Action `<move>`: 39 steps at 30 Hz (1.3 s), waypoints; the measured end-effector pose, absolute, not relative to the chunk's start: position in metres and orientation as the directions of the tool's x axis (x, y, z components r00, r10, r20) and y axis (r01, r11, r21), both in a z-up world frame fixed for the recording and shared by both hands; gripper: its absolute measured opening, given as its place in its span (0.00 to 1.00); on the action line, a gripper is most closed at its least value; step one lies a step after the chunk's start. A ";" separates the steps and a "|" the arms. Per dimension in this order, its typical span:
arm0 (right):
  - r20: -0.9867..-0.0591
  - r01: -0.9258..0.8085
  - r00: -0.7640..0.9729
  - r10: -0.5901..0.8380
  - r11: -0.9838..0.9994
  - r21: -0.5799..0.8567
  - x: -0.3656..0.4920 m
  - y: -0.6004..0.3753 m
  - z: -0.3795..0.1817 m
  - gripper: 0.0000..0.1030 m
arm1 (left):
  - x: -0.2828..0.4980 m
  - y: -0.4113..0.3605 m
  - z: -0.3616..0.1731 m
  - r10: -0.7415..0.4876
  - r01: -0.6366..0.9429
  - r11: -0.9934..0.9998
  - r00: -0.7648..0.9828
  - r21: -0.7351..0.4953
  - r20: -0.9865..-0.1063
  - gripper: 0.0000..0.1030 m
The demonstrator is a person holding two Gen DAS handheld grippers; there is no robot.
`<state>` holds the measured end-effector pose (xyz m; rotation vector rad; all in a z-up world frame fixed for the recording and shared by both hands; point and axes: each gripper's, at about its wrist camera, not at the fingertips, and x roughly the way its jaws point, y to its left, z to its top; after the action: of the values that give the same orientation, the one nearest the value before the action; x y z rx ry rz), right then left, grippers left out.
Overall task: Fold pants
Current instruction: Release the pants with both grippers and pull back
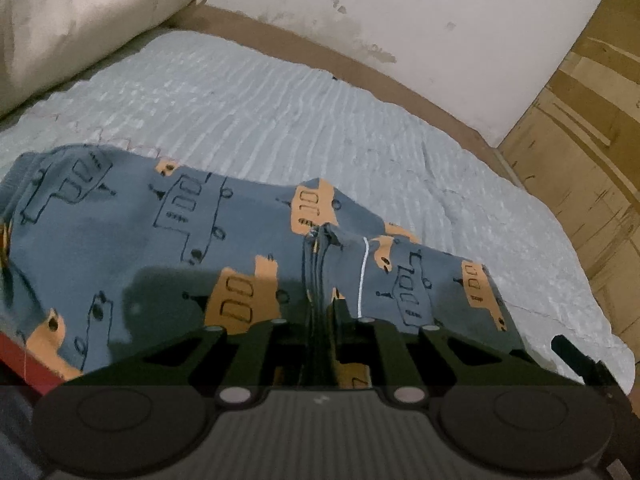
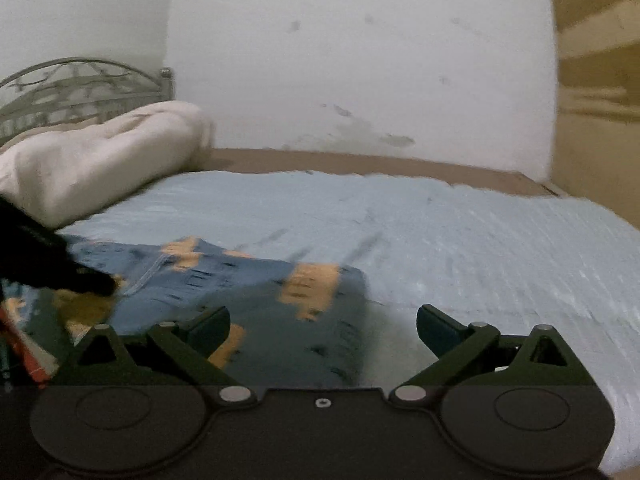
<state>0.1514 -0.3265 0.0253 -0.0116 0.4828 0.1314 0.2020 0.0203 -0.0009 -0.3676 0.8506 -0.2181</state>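
The pants (image 1: 168, 232) are blue-grey with orange and outlined truck prints. They lie on a pale blue bedspread (image 1: 280, 120). My left gripper (image 1: 320, 304) is shut on a bunched fold of the pants near a white thread. In the right wrist view the pants (image 2: 256, 296) lie folded at the lower left, blurred. My right gripper (image 2: 323, 324) is open and empty just above their near edge. The left gripper (image 2: 52, 268) shows as a dark shape at the left, on the fabric.
A cream rolled blanket (image 2: 104, 160) lies at the back left by a metal headboard (image 2: 80, 84). A white stained wall (image 2: 360, 60) stands behind the bed. A wooden cupboard (image 1: 592, 120) is at the right. A red-edged item (image 2: 24, 348) lies at the lower left.
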 end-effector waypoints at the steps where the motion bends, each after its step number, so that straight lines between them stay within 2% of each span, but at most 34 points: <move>1: -0.468 -0.116 0.876 0.112 0.993 0.021 0.152 -0.330 0.023 0.98 | 0.201 0.021 -0.001 -0.331 0.038 0.915 0.638 -0.401 -0.695 0.10; 9: -0.519 -0.119 0.849 0.099 0.993 -0.004 0.152 -0.328 -0.001 0.99 | 0.201 0.019 0.000 -0.313 0.039 0.926 0.636 -0.376 -0.705 0.13; 11: -0.508 -0.124 0.855 0.101 0.992 -0.010 0.143 -0.328 0.000 0.99 | 0.201 0.019 0.003 -0.288 0.023 0.932 0.652 -0.361 -0.702 0.26; 13: -0.492 -0.131 0.865 0.098 0.991 -0.032 0.141 -0.329 0.004 0.99 | 0.201 0.016 0.008 -0.245 0.012 0.945 0.685 -0.325 -0.686 0.62; 15: -0.474 -0.135 0.876 0.089 0.989 -0.065 0.147 -0.329 0.010 0.99 | 0.202 0.009 0.013 -0.194 0.008 0.961 0.729 -0.275 -0.657 0.74; 16: -0.457 -0.139 0.885 0.088 0.987 -0.079 0.153 -0.329 0.013 0.99 | 0.204 0.004 0.015 -0.165 0.008 0.971 0.748 -0.240 -0.643 0.78; 18: -0.435 -0.143 0.897 0.078 0.983 -0.117 0.170 -0.329 0.017 0.99 | 0.215 -0.005 0.015 -0.121 0.000 0.983 0.761 -0.186 -0.637 0.81; 22: -0.504 -0.137 0.863 0.025 0.973 -0.188 0.221 -0.328 0.015 0.99 | 0.238 -0.012 0.002 -0.047 -0.053 0.990 0.743 -0.129 -0.667 0.81; 27: -0.563 -0.098 0.825 -0.046 0.970 -0.223 0.249 -0.336 0.001 0.99 | 0.244 -0.010 -0.013 -0.032 -0.051 0.993 0.733 -0.103 -0.680 0.84; 39: -0.472 -0.041 0.880 -0.059 0.979 -0.199 0.161 -0.347 -0.013 0.99 | 0.199 -0.006 -0.011 -0.044 0.016 0.999 0.759 -0.049 -0.649 0.87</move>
<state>0.1608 -0.3467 -0.0132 -0.2067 0.4963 -0.0091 0.1994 -0.0062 -0.0115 -0.0412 0.7081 -0.0330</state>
